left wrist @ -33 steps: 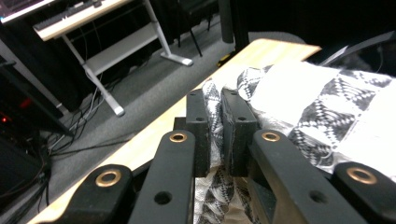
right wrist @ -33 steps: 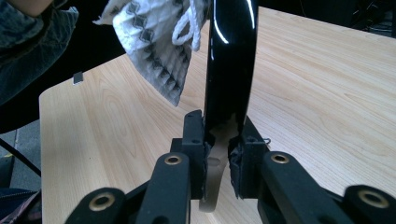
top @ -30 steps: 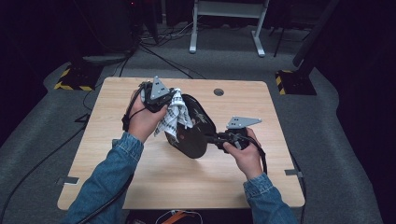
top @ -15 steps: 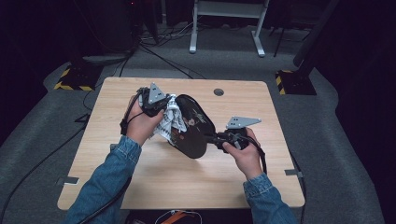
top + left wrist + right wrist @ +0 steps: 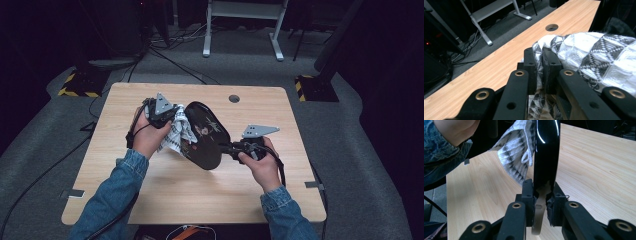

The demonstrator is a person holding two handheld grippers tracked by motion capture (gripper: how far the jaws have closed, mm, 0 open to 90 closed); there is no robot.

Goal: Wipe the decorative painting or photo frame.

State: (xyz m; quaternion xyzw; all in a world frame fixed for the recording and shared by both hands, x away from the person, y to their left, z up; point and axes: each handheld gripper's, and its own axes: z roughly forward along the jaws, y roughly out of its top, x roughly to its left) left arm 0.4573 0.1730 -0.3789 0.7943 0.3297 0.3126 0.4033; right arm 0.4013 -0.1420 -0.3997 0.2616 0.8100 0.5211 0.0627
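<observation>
Cloth pinched in the left gripper meets the left face of the black plate. Left gripper view: jaws clamped on cloth. Right gripper view: right gripper grips the upright plate by its rim, over the table.

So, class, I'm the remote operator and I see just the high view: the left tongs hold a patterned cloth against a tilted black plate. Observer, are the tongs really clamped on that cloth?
Observer: Yes. In the left gripper view the left tongs are shut on a fold of the black-and-white cloth, pinched between the pads.
Operator: And how do the right tongs hold the plate?
Observer: In the right gripper view the right tongs clamp the edge of the black plate, which stands on edge between them.
Operator: Does the cloth hang loose anywhere?
Observer: From that view a loose part of it hangs beside the plate, above the wooden table.
</observation>
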